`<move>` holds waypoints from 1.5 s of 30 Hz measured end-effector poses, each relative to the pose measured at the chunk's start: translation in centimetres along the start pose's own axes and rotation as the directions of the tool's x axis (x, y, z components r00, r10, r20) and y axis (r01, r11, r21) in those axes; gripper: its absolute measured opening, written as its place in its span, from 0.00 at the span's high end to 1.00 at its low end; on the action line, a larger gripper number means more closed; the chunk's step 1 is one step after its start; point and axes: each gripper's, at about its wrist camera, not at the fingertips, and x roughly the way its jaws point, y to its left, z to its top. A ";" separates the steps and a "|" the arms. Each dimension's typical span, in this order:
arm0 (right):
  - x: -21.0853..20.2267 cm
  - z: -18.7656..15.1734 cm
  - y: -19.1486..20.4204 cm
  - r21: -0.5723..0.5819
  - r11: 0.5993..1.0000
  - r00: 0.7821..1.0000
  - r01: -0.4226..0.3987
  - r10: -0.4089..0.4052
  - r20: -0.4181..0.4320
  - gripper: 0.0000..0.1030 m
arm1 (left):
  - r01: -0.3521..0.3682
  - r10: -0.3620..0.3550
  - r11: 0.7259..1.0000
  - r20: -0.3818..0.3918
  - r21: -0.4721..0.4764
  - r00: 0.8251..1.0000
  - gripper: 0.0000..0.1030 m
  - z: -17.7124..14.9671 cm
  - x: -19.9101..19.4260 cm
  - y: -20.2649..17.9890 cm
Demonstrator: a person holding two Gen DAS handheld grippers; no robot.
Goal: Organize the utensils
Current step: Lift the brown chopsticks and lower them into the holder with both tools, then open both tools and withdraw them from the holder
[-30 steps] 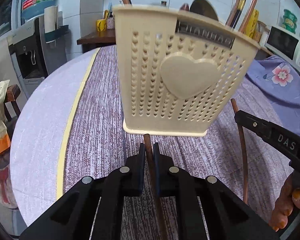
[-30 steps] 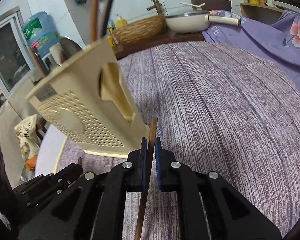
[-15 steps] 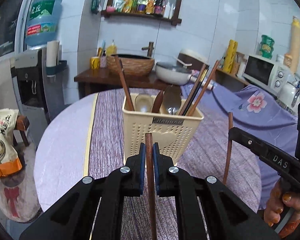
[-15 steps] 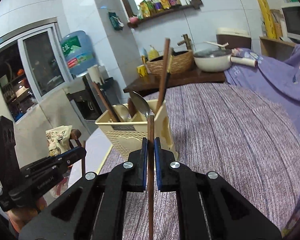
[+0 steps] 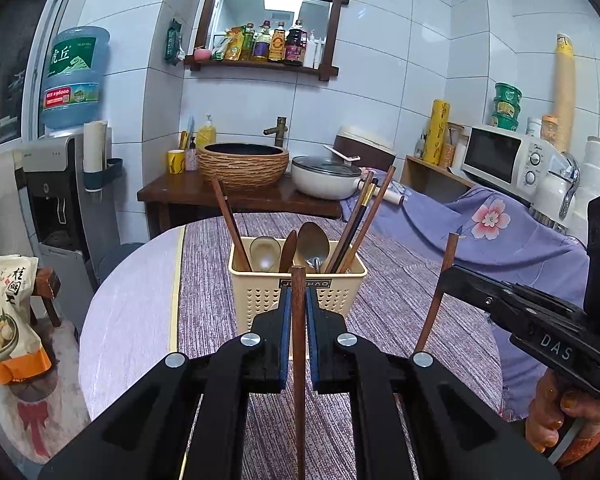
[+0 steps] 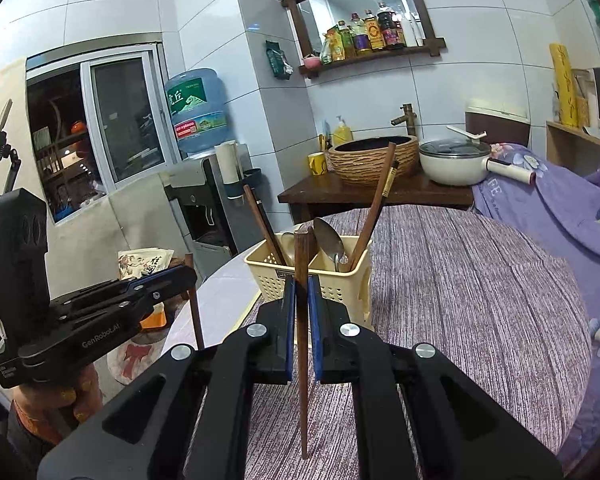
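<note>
Wooden chopstick (image 5: 299,320) standing upright, being pinched mid-shaft by left claw (image 5: 299,312); right claw (image 6: 301,312) pinching its stiff, light, slippery twin (image 6: 301,304). Beyond, hovering short of cream holder (image 5: 298,292) on counter (image 5: 400,304).

left wrist: looks forward along its fingers at the utensil basket (image 5: 298,290) ahead, near | right wrist: same basket (image 6: 312,280) ahead-left | shared: basket, table (image 5: 128,320), sink counter (image 6: 380,196)
</note>
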 end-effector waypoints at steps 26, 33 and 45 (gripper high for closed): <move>-0.5 13.0 1.3 -0.042 0.999 0.989 0.004 0.003 0.149 0.93 | 0.042 -0.034 0.998 0.172 -0.041 0.985 0.93 12.6 -2.6 1.1; 0.5 17.7 1.9 -0.052 0.996 0.973 0.067 -0.054 0.224 0.93 | -0.030 0.040 0.999 0.262 -0.040 0.964 0.93 17.5 -2.9 0.7; 7.2 13.4 1.5 -0.064 0.989 0.977 0.135 -0.122 0.174 0.93 | -0.104 0.110 0.993 0.137 -0.053 0.984 0.93 12.5 4.6 1.9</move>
